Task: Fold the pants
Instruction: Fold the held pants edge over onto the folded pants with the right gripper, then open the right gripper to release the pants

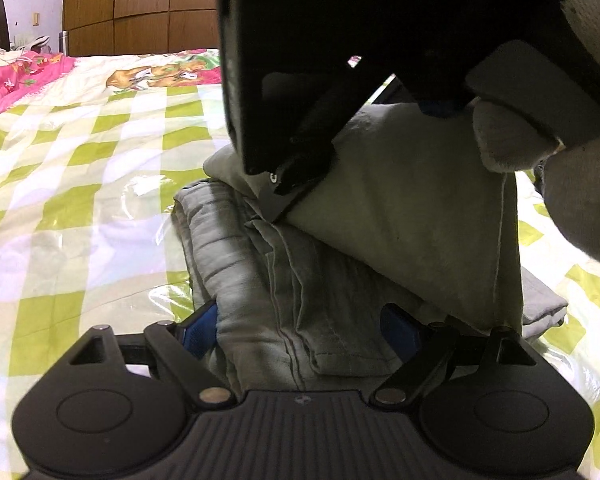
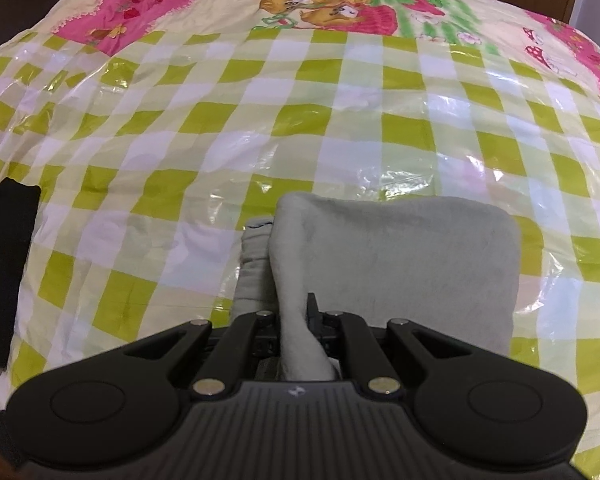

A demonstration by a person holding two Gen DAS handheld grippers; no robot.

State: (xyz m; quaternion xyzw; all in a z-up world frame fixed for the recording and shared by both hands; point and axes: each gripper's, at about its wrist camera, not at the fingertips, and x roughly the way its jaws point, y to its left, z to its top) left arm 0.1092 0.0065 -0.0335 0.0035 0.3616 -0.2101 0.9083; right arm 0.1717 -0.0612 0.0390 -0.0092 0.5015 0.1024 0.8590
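Domestic bedroom. A bed [image 2: 300, 120] fills both views, spread with a green‑and‑white checked cover [image 1: 80, 184] under glossy clear plastic — beyond it a pink cartoon‑print quilt [image 2: 140, 4]. Behind stand wood‑panelled wardrobe doors [image 1: 140, 4] and a pale wall carrying what may be a switch plate [image 1: 36, 19].
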